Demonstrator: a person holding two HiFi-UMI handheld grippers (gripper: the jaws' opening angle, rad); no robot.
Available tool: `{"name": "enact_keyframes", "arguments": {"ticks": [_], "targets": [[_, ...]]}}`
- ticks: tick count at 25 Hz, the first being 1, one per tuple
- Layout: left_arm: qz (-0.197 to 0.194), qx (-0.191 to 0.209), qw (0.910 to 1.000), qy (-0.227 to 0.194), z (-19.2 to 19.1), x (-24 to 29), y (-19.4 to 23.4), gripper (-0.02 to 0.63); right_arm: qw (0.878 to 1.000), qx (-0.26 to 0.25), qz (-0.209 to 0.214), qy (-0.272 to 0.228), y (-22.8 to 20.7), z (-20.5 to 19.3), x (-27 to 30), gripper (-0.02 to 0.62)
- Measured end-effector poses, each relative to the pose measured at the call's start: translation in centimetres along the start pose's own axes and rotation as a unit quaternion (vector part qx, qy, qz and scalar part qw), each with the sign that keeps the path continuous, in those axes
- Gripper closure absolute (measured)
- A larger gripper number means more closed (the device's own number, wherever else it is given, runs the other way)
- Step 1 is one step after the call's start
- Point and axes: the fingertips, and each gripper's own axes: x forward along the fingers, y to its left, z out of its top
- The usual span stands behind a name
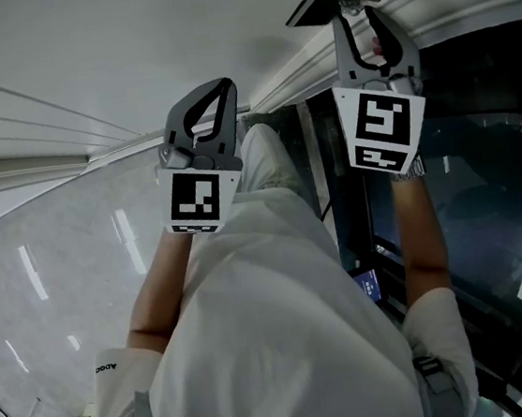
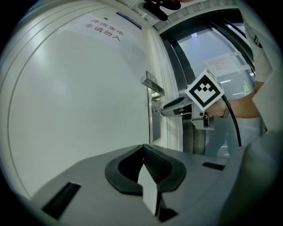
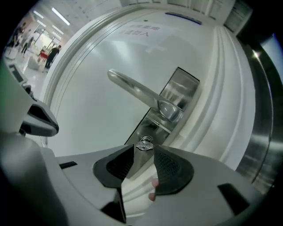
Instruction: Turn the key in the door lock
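Observation:
A small silver key [image 3: 144, 145] sticks out of the lock in the steel plate [image 3: 154, 123], below the lever handle [image 3: 137, 90] of the white door [image 2: 79, 97]. My right gripper [image 3: 143, 152] is open, its two pads on either side of the key head with a gap showing. From the left gripper view, the right gripper [image 2: 167, 109] points level at the lock under the handle [image 2: 152, 84]. My left gripper [image 2: 143, 152] is shut on nothing, held back from the door. In the head view both the left gripper [image 1: 217, 93] and the right gripper [image 1: 357, 16] are raised.
To the right of the door frame [image 3: 221, 97] stands a dark glass panel [image 1: 484, 175]. The door bears a blue sign [image 2: 128, 20] with printed characters beneath it. Far off in the hall, people [image 3: 51, 55] are walking.

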Motion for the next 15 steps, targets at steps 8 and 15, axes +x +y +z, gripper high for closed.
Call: {"name": "enact_keyframes", "arguments": {"ticks": [8,15], "targets": [[0.003,0.000,1.0000,-0.001,0.02,-0.19,0.30,0.598,0.976,-0.211,-0.057,0.005,0.23,0.42,0.31,0.477],[0.003,0.000,1.0000,0.000,0.01,-0.09,0.24,0.598,0.965,-0.255,-0.055,0.018,0.04,0.01,0.79,0.479]]}}
